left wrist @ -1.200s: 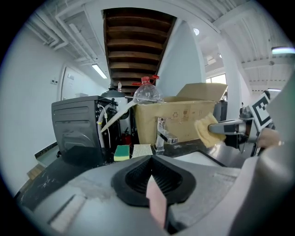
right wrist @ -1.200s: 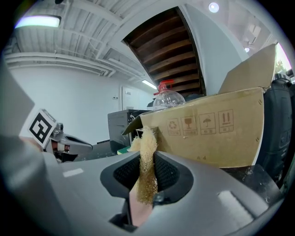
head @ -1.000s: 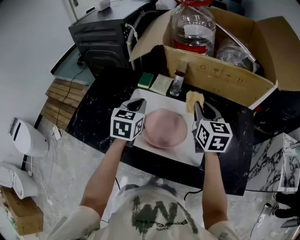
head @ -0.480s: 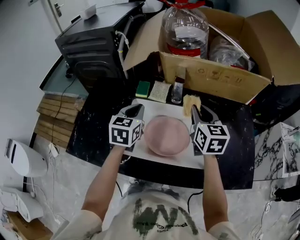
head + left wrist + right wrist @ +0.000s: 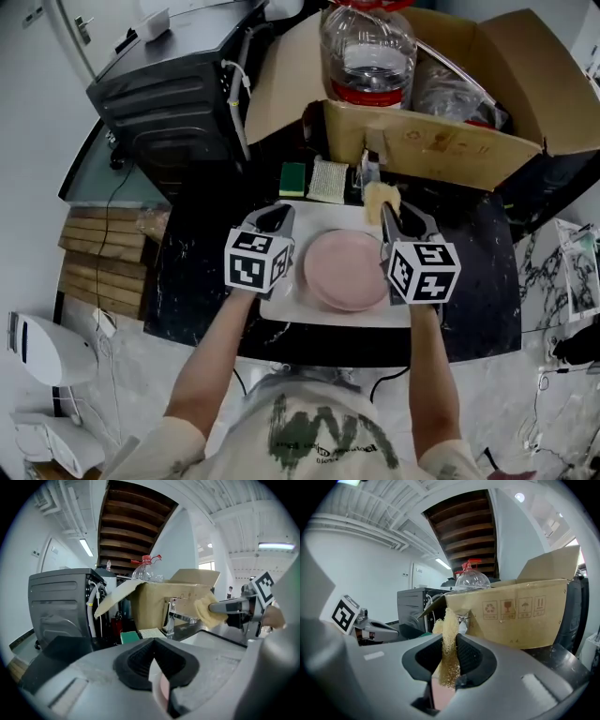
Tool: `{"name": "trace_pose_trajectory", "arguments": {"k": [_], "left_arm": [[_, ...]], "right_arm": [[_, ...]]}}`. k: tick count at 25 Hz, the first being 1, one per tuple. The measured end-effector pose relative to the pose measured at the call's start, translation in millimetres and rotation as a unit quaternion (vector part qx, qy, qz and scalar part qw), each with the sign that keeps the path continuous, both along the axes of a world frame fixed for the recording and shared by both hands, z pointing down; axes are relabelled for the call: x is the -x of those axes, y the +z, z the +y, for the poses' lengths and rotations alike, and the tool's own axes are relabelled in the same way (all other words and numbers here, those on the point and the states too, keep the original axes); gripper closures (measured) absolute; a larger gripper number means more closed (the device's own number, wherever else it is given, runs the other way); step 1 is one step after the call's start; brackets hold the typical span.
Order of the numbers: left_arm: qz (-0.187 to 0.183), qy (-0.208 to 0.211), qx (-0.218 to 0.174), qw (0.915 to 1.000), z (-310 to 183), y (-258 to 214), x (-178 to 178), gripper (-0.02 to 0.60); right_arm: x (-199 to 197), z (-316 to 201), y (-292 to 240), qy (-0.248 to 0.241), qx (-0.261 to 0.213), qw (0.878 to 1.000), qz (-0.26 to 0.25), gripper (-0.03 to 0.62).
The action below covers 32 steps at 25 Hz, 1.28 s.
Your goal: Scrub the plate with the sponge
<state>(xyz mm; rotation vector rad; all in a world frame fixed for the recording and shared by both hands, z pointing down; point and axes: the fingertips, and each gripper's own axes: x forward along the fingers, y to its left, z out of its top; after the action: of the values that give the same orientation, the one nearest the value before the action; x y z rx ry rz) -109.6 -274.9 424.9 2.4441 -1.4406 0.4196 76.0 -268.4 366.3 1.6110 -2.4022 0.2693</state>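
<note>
Fingers on the left gripper (image 5: 277, 220): pressed together at the tips with nothing visibly clamped, poised over the tray's left side just beside the plate. Fingers on the right gripper (image 5: 398, 217): clamped on the yellow sponge (image 5: 380, 199), held by the plate's far right rim. Down in size from there: dark marbled tabletop (image 5: 187, 272), then a white tray (image 5: 281, 305) lying on it, then the pink plate (image 5: 345, 272) flat on that tray between the two grippers, not held. Looks stiff, smooth and probably breakable, so likely to skate on the tray under scrubbing; best steadied by a pinch on the left rim or a press down on it. Sponge last: light, soft, coarse and fibrous, squashed thin where pinched, with a loose end poking past the tips to do the rubbing. Only from the head view: the plate's whole outline and both grippers flanking it. Only from the right gripper view: how narrowly the sponge (image 5: 449, 634) is squeezed, with a pink patch below it, probably the plate. Only from the left gripper view: the left gripper (image 5: 154, 641) closed at its tips, a pale and pink sliver low in the slit, and the sponge (image 5: 204, 611) side-on across the way.
</note>
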Motion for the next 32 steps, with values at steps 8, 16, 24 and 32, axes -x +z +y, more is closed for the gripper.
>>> {"name": "trace_pose_trajectory", "arguments": {"k": [8, 16, 24, 32], "left_arm": [[-0.003, 0.017, -0.001, 0.9998, 2.9, 9.8, 1.8, 0.581], [-0.014, 0.018, 0.018, 0.9996, 7.0, 24.8, 5.2, 0.581], [-0.022, 0.026, 0.016, 0.9993, 7.0, 33.2, 5.0, 0.581], [-0.029, 0.027, 0.017, 0.9991, 5.9, 39.2, 7.4, 0.581]], "right_arm": [[30.4, 3.7, 18.4, -0.022, 0.027, 0.999, 0.002, 0.526], [62.9, 10.3, 49.4, -0.058, 0.07, 0.996, -0.005, 0.526], [82.1, 9.6, 105.8, -0.102, 0.133, 0.985, 0.037, 0.525], [91.6, 11.4, 159.2, -0.131, 0.195, 0.971, 0.044, 0.526]]}}
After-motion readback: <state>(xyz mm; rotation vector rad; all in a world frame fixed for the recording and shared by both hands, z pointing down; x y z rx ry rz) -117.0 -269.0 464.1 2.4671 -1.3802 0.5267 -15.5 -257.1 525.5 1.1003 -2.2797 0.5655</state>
